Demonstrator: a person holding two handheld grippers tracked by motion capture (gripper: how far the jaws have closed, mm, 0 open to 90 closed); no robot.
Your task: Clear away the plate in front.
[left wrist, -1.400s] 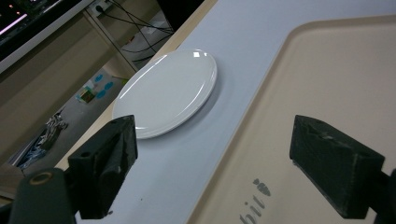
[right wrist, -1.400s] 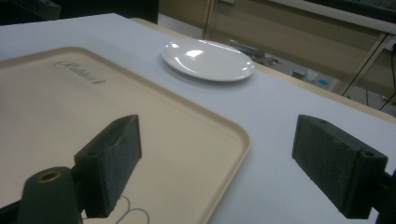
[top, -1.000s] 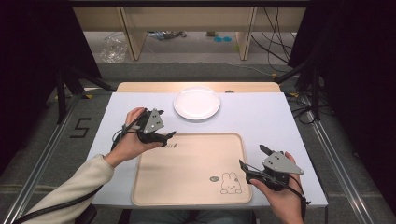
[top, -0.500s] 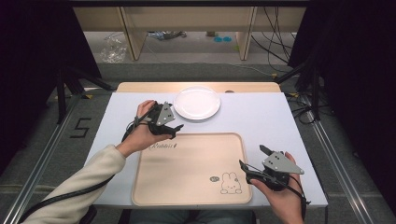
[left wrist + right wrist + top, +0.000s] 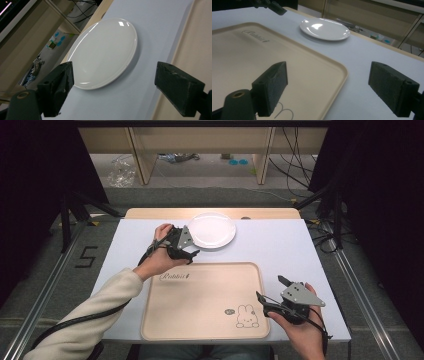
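A white round plate (image 5: 212,230) lies at the far middle of the pale table sheet (image 5: 280,245). Just left of it hovers my left gripper (image 5: 192,251), open, its jaws pointing toward the plate's near-left rim. From the left gripper view the plate (image 5: 105,51) lies ahead between the wide-apart pads (image 5: 58,87), with nothing held. A beige tray (image 5: 200,300) with a rabbit drawing sits at the near middle. My right gripper (image 5: 270,290) rests open at the tray's right edge (image 5: 337,72), empty. The right gripper view has the plate (image 5: 324,28) farther off.
A wooden strip (image 5: 150,213) runs along the table's far edge, with shelving legs and cables on the floor beyond. Metal rails (image 5: 50,280) flank both sides of the table. Bare sheet lies right of the plate.
My left gripper has travelled right and away from the person, from the tray's far-left corner up to the plate's left rim. The right gripper has stayed put.
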